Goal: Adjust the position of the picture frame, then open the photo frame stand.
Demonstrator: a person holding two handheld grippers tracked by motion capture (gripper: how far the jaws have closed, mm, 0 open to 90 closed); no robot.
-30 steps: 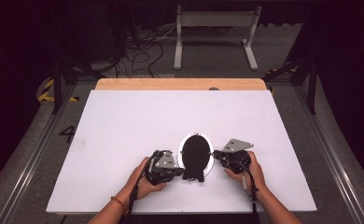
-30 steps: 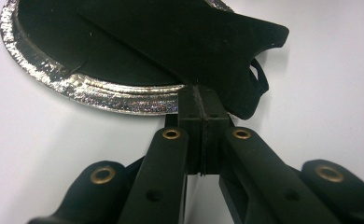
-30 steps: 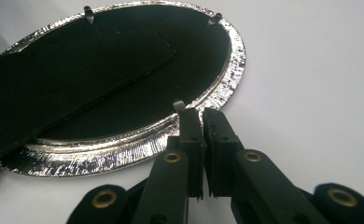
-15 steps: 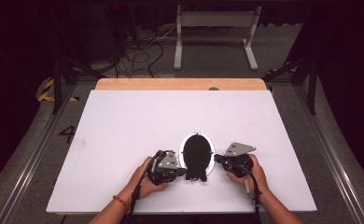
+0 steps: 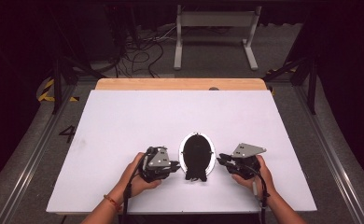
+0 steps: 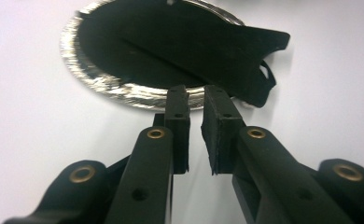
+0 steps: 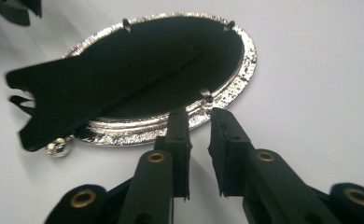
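Note:
An oval silver picture frame (image 5: 197,154) lies face down on the white table (image 5: 124,121), near its front edge. Its black velvet back (image 6: 171,42) faces up, and the black easel stand (image 7: 54,102) sticks out past the rim toward the person. My left gripper (image 5: 173,164) sits just left of the frame. Its jaws (image 6: 195,100) are a narrow gap apart and hold nothing, with the tips right at the silver rim (image 6: 110,86). My right gripper (image 5: 221,161) mirrors it on the right side. It is slightly open (image 7: 199,121), with its tips at the rim (image 7: 227,88).
A wooden strip (image 5: 180,84) runs along the table's far edge. Beyond it are floor cables (image 5: 143,51) and a metal stand (image 5: 215,28). Dark rails flank the table on both sides. Wide bare table surface lies behind and beside the frame.
Both hands have shifted only slightly. The right gripper has eased a little toward the near edge. The frame has not moved.

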